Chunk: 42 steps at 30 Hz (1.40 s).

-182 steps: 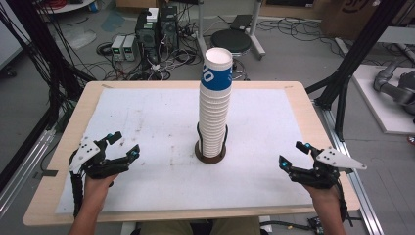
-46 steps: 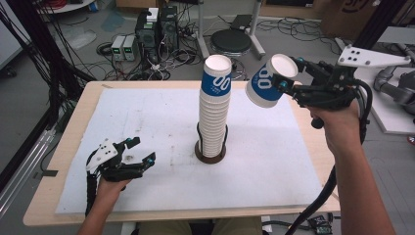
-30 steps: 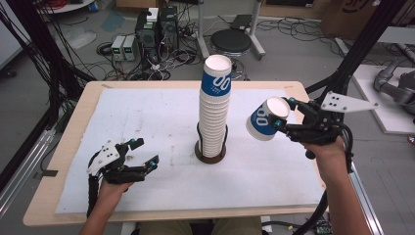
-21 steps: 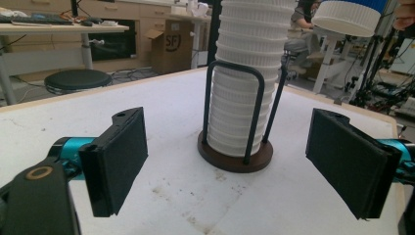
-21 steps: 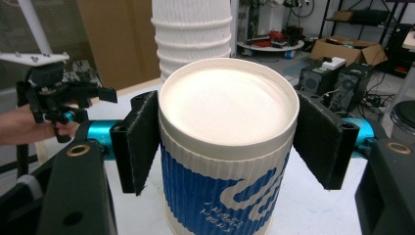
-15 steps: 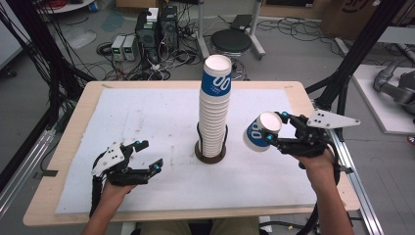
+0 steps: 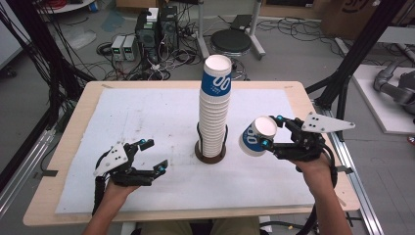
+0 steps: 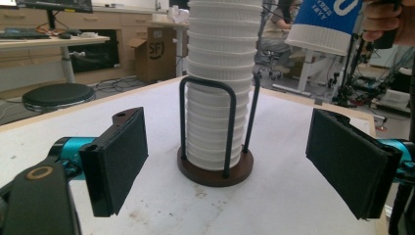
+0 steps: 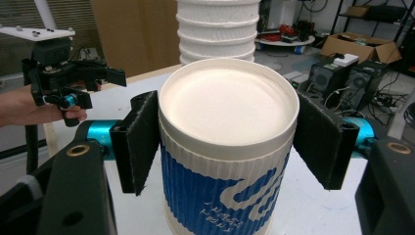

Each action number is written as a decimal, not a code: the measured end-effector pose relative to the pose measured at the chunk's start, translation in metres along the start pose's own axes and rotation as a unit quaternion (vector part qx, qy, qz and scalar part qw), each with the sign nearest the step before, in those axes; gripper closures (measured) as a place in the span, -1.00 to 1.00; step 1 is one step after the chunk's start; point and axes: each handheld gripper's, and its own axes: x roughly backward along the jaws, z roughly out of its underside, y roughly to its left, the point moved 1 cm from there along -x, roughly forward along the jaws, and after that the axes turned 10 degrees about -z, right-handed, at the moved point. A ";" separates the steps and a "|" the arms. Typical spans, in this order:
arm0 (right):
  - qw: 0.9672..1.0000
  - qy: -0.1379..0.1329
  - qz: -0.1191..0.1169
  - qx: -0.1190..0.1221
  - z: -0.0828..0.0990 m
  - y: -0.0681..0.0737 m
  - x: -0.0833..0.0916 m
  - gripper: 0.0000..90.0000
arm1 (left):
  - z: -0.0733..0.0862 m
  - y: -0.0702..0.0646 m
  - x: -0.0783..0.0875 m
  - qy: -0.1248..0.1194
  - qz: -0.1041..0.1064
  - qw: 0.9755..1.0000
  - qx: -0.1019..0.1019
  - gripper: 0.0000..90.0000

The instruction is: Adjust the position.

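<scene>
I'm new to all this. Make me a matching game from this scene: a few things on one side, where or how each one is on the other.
Things:
1. single cup
2. cup stack
3. left gripper
4. white mat

States:
A. open, holding nothing
B. covers the tabletop
C. clamped between the right gripper's pads, above the mat
D. upright in a wire holder on a round base

Pairs: 1-C, 2-D, 3-A, 4-B

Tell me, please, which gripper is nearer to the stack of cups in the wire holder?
The right gripper, I judge. It holds a single cup just right of the stack of cups, above the table. The left gripper rests open, lower and to the left of the stack, a little farther away.
</scene>
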 end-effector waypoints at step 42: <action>0.993 0.011 -0.120 0.011 0.015 0.038 -0.071 -0.33 | -0.019 -0.064 -0.062 0.004 0.150 0.988 -0.039 -0.67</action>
